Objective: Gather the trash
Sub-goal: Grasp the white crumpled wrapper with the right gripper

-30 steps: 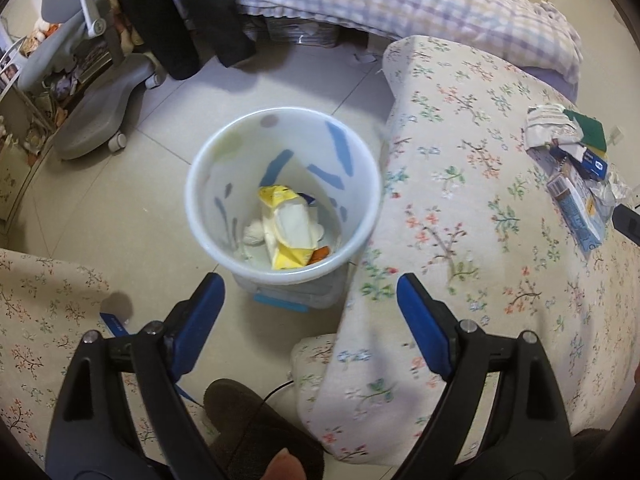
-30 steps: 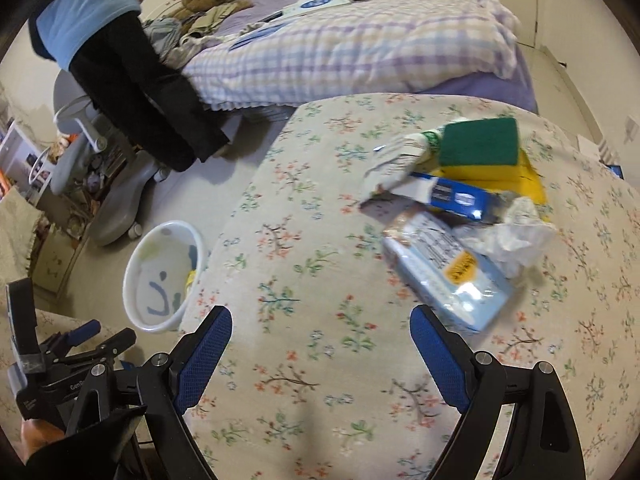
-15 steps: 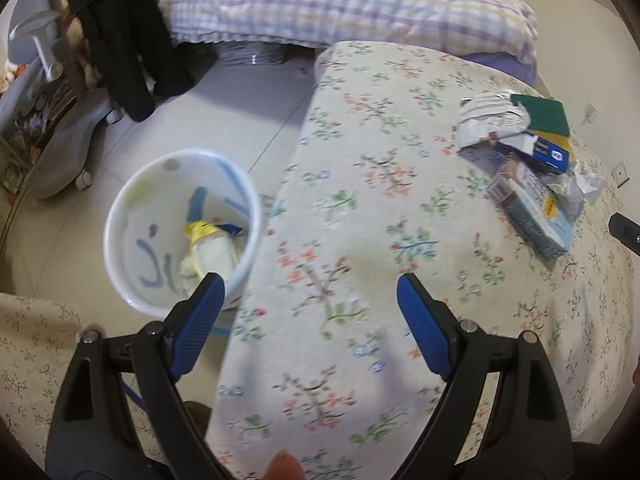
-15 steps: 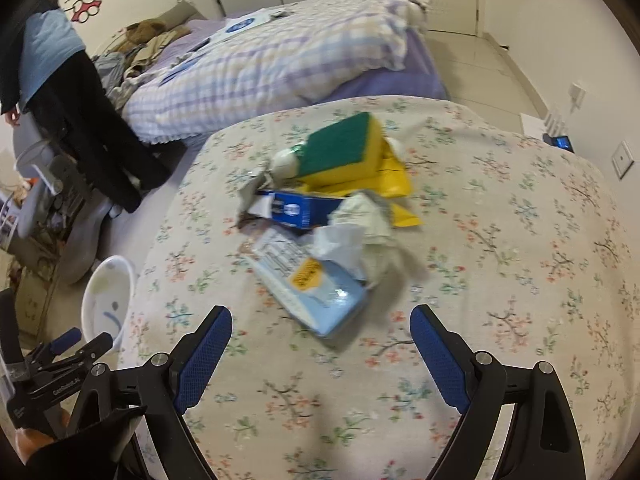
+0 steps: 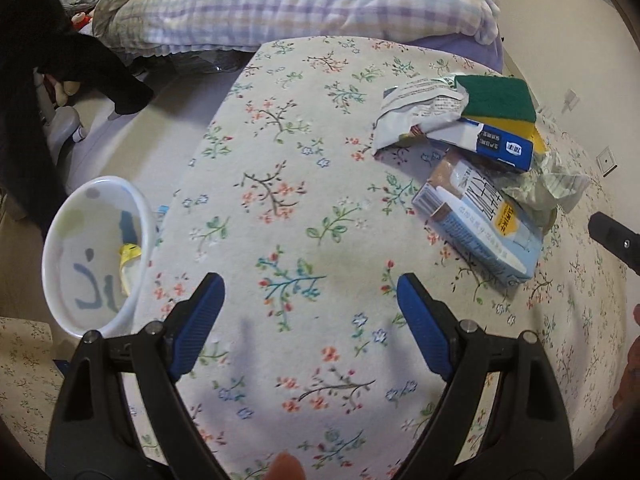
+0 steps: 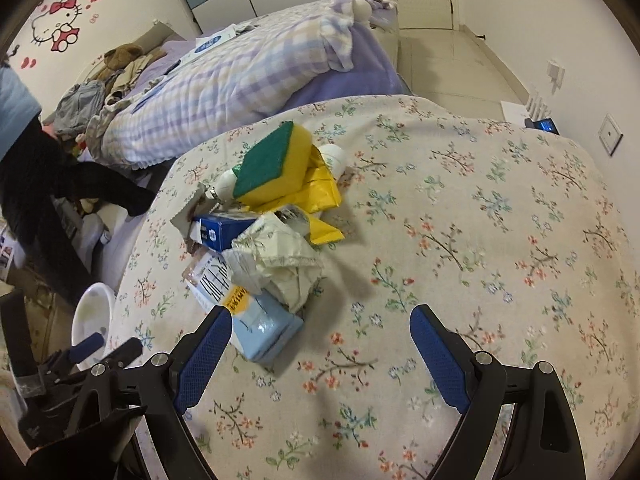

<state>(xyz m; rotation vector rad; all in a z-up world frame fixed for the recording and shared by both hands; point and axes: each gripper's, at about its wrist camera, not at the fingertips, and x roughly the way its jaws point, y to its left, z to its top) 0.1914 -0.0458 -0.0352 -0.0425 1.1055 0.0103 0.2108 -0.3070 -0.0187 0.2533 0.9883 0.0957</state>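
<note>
A heap of trash lies on the floral tablecloth (image 5: 280, 184): a light blue packet (image 5: 480, 228) (image 6: 260, 320), a crumpled paper (image 6: 276, 256), a dark blue box (image 6: 218, 232), a white wrapper (image 5: 420, 108), a yellow bag (image 6: 320, 196) and a green-and-yellow sponge (image 6: 276, 164). The white bin (image 5: 96, 252) stands on the floor left of the table with a yellow wrapper inside. My left gripper (image 5: 310, 288) hangs open over bare cloth, left of the heap. My right gripper (image 6: 320, 318) is open too, its left finger just beside the blue packet, nothing between the pads.
A bed with a checked purple quilt (image 6: 240, 80) stands behind the table. A person in dark clothes (image 6: 36, 184) bends at the far left by a grey chair (image 5: 64, 128). A wall with sockets (image 6: 610, 134) is at the right.
Both grippers swung right, away from the bin and over the table. The trash heap has come closer in both views, and the bin slid to the left edge. Both stayed open.
</note>
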